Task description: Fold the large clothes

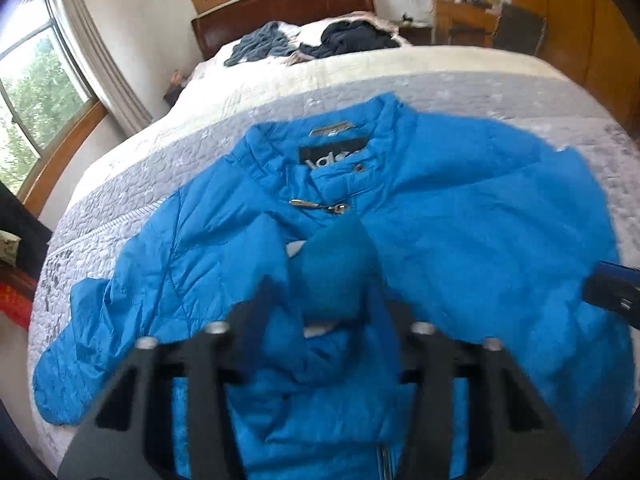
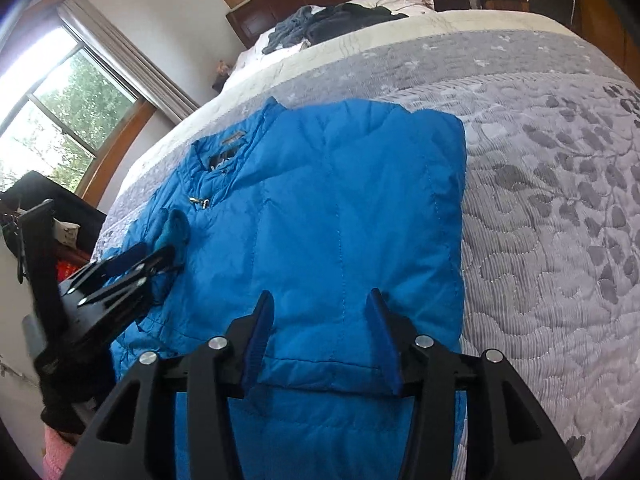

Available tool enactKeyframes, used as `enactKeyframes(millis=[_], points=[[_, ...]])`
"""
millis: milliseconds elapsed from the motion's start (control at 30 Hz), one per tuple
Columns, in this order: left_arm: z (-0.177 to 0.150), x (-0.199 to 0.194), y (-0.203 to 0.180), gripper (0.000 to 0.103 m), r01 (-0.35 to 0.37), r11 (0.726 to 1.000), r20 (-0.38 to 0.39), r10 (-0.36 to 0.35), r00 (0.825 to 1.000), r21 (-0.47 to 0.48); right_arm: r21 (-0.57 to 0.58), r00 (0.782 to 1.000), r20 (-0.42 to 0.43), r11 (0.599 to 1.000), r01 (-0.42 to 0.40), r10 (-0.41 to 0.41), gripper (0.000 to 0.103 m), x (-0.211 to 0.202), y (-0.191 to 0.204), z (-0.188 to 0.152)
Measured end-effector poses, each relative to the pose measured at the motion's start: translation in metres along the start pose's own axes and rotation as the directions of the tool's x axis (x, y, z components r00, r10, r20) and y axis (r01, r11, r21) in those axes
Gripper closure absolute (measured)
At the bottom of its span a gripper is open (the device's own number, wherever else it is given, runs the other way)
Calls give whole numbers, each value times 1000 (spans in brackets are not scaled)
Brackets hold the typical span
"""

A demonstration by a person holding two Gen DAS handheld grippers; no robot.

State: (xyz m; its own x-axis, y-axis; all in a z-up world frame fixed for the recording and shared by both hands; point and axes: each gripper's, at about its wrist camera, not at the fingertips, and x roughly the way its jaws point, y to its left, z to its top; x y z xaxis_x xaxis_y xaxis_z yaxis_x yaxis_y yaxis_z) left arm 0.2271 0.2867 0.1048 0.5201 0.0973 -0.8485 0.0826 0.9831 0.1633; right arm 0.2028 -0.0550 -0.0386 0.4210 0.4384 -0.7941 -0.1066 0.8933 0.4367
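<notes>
A blue puffer jacket (image 2: 344,208) lies spread on the bed (image 2: 552,184), front up, its collar toward the far headboard (image 1: 280,8) and its hem at the near edge. The jacket's right side shows as a straight folded edge, with no sleeve sticking out there. On the left, the other sleeve (image 1: 80,344) trails out over the grey leaf-patterned quilt.

The left hand-held gripper (image 1: 320,300) is over the middle of the jacket's chest, just below the zipper pull (image 1: 320,205). A bunched blue cuff sits between its fingers, so it is gripping that bit of jacket, lifted a little off the rest. The view is blurred there, so how firmly it pinches is hard to say.

The right hand-held gripper (image 2: 320,320) stands with its blue-padded fingers (image 2: 260,340) wide apart above the lower part of the folded panel, nothing between them. Whether the tips touch the fabric I cannot tell.

Far up the bed, near the headboard, lies a heap of dark clothes (image 1: 320,40). A window (image 2: 68,120) with a curtain is on the left wall.
</notes>
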Motion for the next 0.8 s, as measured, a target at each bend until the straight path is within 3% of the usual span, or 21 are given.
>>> enactKeyframes(millis=[100,167,300,400,600,667,800], points=[[-2,-4,15,95,78,996,4,-78,997,-54,-4,1000,-1,1000,3,-3,54,1,0,0],[-6,-13,34,97,127,986,23,-125,992,-108,-5,1000,-3,1000,6,-6,54,2,1,0],[-14,-45,74,98,145,976,104,-129,986,-163,-7,1000,-1,1000,11,-11,54,2,2,-1],[-26,-58,115,99,155,964,120,-131,984,-218,-4,1000,-2,1000,9,-9,54,3,1,-1],[-61,-48,202,96,17,938,62,5,998,-347,-4,1000,-3,1000,23,-23,54,2,2,-1],[-68,-47,217,97,-10,926,50,31,998,-377,-21,999,7,998,52,-52,53,-3,9,-2],[-63,-56,206,95,64,933,88,-35,996,-355,-69,999,38,997,31,-28,52,-16,29,-5]])
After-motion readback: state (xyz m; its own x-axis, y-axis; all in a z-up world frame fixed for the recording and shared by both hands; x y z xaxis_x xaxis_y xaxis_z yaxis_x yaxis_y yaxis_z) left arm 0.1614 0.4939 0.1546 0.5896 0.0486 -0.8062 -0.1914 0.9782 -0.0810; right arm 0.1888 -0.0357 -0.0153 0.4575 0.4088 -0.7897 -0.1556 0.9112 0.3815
